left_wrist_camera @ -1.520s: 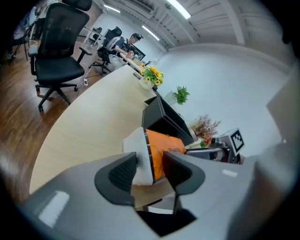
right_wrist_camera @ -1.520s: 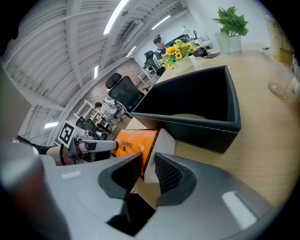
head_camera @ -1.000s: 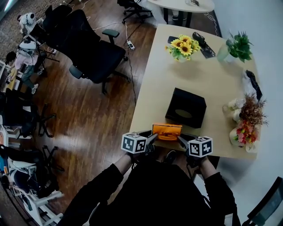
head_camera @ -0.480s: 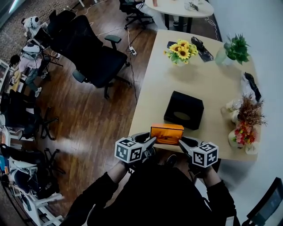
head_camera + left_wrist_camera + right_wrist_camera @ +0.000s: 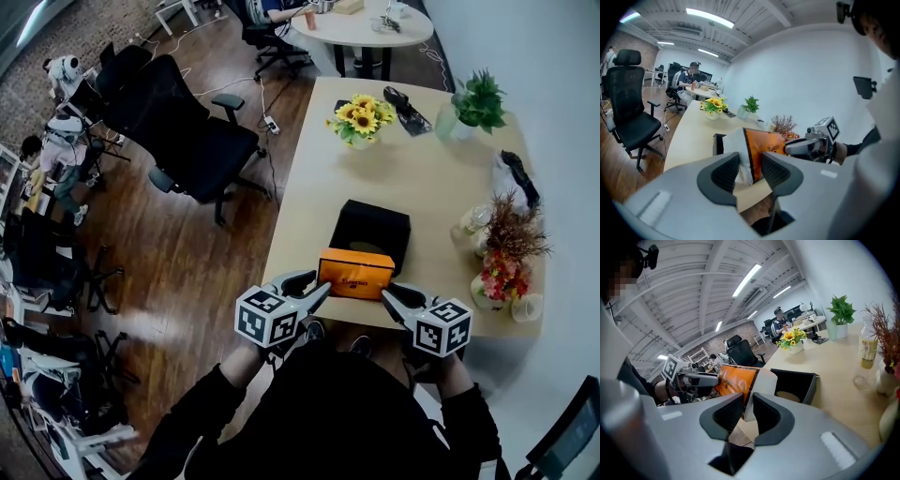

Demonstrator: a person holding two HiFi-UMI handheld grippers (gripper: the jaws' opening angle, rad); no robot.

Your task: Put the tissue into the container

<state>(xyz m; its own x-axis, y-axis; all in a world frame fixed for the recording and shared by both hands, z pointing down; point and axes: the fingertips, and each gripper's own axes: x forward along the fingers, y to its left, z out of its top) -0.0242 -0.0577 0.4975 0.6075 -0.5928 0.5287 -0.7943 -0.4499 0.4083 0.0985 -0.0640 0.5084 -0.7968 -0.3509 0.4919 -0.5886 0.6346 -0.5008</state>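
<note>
right now you are holding the tissue pack [image 5: 354, 273] by its two short ends, and it is looking lifted clear of the table [image 5: 422, 159], over the near edge. your left gripper [image 5: 314, 292] is pinching the pack's white left end. your right gripper [image 5: 392, 298] is pinching the white right end, and its jaws have just been closing a little tighter on that flap. the black container [image 5: 373, 230] is sitting open side up just behind the pack, near the middle of the near edge.

the risk is probably lying in those thin, soft ends. if you are pulling your hands apart, a flap may be slipping out or tearing. if one hand is running ahead of the other, the pack is likely tilting and catching a corner on the container's wall. the opening is looking only a little longer than the pack, so a skewed approach may be jamming it on the rim or shoving the container towards the far edge.
</note>
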